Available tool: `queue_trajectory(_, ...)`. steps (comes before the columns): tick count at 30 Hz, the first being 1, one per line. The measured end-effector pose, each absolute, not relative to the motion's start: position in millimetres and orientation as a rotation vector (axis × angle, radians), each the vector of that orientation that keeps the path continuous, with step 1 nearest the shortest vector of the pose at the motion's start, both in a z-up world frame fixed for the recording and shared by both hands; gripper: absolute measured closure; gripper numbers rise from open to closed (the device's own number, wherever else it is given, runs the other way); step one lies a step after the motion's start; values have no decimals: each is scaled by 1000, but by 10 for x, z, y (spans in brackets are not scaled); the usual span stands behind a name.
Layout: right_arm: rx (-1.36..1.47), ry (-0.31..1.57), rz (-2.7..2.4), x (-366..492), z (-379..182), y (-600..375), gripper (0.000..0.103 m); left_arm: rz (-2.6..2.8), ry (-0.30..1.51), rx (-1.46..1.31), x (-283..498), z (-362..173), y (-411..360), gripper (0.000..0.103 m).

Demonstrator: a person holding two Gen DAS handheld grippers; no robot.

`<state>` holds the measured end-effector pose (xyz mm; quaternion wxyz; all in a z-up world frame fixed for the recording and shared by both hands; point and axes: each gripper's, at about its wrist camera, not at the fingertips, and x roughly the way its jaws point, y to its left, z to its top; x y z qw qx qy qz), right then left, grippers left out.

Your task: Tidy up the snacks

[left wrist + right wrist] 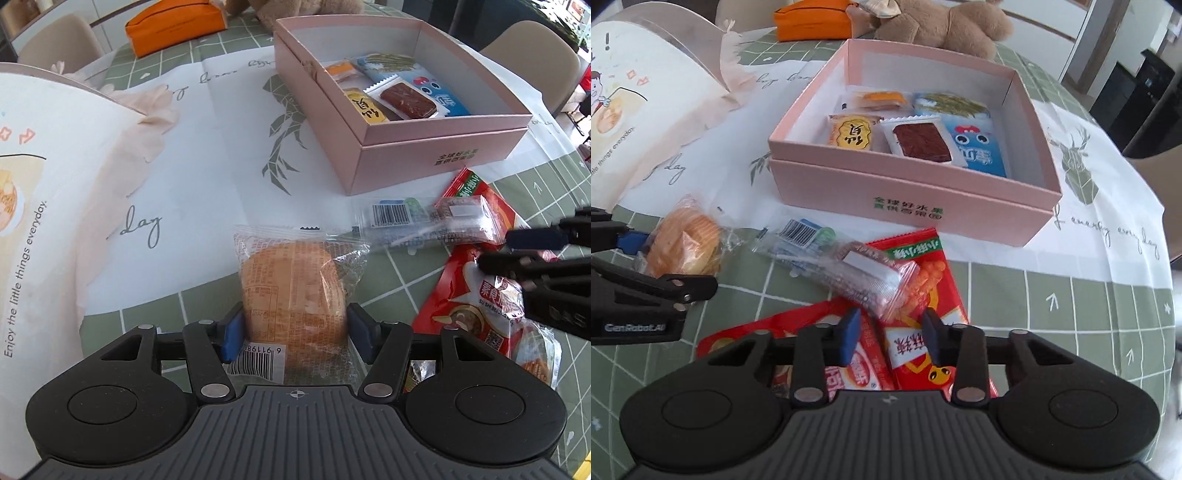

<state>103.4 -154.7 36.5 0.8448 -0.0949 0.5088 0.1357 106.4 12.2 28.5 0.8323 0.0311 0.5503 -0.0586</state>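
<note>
A clear packet with a round bread (pixel 291 288) (pixel 687 247) lies on the green checked cloth. My left gripper (pixel 295 332) (pixel 665 264) straddles it, jaws wide, blue pads right beside its sides without squeezing. My right gripper (pixel 891 332) (pixel 496 251) hovers partly open over two red snack packets (pixel 919 266) (pixel 491 306), nothing between its pads. A clear packet with a barcode (pixel 827 254) (pixel 417 218) lies across the red ones. Beyond stands the open pink box (pixel 905 195) (pixel 443 147), holding several snacks, among them a brown bar (pixel 919 142) and a blue packet (pixel 979 147).
A large white printed bag (pixel 37 184) (pixel 628 103) rises at the left. An orange pouch (pixel 173 26) (pixel 812 18) and a brown plush toy (pixel 942 26) lie behind the box. A beige chair (pixel 535 55) stands past the table's far edge.
</note>
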Motion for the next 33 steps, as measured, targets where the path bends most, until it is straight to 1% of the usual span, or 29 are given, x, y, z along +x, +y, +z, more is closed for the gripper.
queue_trajectory(4, -81, 1116, 393, 1007, 450, -1656, 71, -132, 1160, 66, 1042, 289, 130, 39)
queue_trajectory(6, -133, 1077, 375, 951, 484, -1640, 70, -129, 1156, 64, 1033, 288, 126, 39)
queue_trajectory(7, -160, 1069, 373, 934, 483, -1625, 66, -127, 1156, 63, 1031, 288, 125, 39)
queue_trajectory(9, -173, 1078, 391, 945, 449, -1610, 61, -127, 1159, 63, 1032, 291, 128, 39)
queue_trajectory(12, -185, 1052, 391, 983, 411, -1558, 61, -123, 1162, 62, 1034, 293, 131, 39)
queue_trajectory(14, -178, 1004, 400, 1006, 438, -1528, 55, -117, 1165, 58, 1041, 293, 130, 39)
queue_trajectory(15, -171, 980, 409, 1024, 462, -1513, 50, -113, 1168, 56, 1045, 295, 128, 39)
queue_trajectory(16, -166, 960, 418, 1056, 484, -1506, 47, -110, 1169, 54, 1048, 296, 126, 39)
queue_trajectory(18, -160, 929, 425, 1145, 515, -1460, 44, -100, 1174, 50, 1052, 299, 124, 39)
queue_trajectory(20, -151, 931, 413, 1285, 481, -1424, 44, -92, 1178, 44, 1044, 301, 122, 39)
queue_trajectory(21, -139, 953, 413, 1357, 442, -1414, 47, -88, 1180, 41, 1041, 303, 121, 39)
queue_trajectory(22, -129, 988, 418, 1407, 399, -1405, 53, -84, 1181, 39, 1037, 304, 120, 39)
queue_trajectory(23, -125, 1016, 433, 1425, 364, -1392, 53, -80, 1181, 37, 1033, 304, 118, 39)
queue_trajectory(29, -249, 1059, 544, 1153, 321, -1361, 59, -63, 1183, 26, 1023, 301, 121, 39)
queue_trajectory(33, -245, 1058, 513, 1092, 296, -1562, 58, -55, 1184, 19, 1016, 301, 118, 39)
